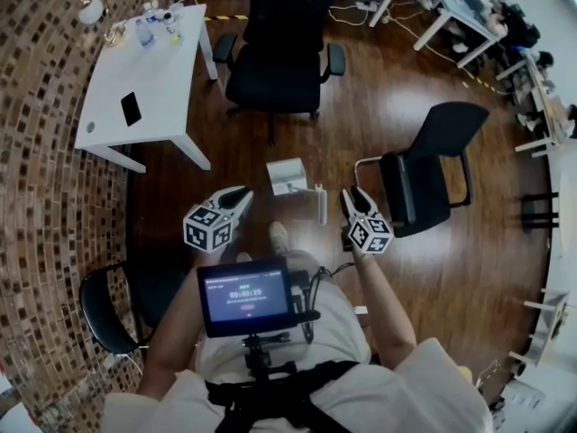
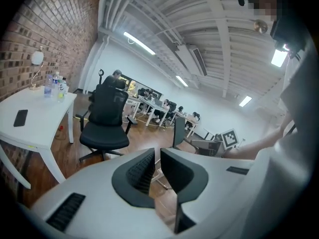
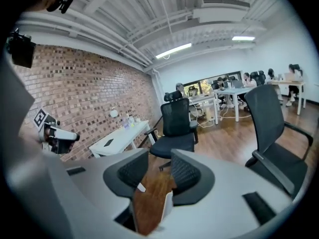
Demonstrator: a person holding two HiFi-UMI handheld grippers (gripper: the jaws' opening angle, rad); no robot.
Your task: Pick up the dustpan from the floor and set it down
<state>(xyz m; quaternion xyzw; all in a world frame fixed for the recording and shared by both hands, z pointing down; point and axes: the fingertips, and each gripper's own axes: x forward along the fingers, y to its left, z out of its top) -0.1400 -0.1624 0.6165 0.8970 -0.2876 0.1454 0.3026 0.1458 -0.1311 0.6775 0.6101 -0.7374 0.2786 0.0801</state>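
The dustpan (image 1: pixel 287 175) stands on the wooden floor (image 1: pixel 433 269) at the centre of the head view, just above your shoe (image 1: pixel 279 235). A pale upright bar (image 1: pixel 322 204) stands close on its right and looks like its handle. Nothing grips either of them.

Your right gripper (image 1: pixel 352 198) hangs just right of that bar, apart from it. Its fingers (image 3: pixel 187 173) are narrow rather than wide, and bare floor shows through the gap. A pale sliver sits low in that gap, and you cannot tell from here what it is.

Your left gripper (image 1: pixel 239 195) hovers to the lower left of the pan. Its fingers (image 2: pixel 139 171) are all but together, with nothing between them.

Farther out, a black swivel chair (image 1: pixel 279 70) stands above the pan, a second chair (image 1: pixel 424 170) to the right, and the white table (image 1: pixel 171 61) at upper left.

With the pan on the floor and both grippers free of it, this reads as a moment outside the carry. Either the lift has not begun or the pan is already set down. If the lift is to come, spread your right fingers wider. Then bring them down and left around the bar, and close squarely before you raise it.
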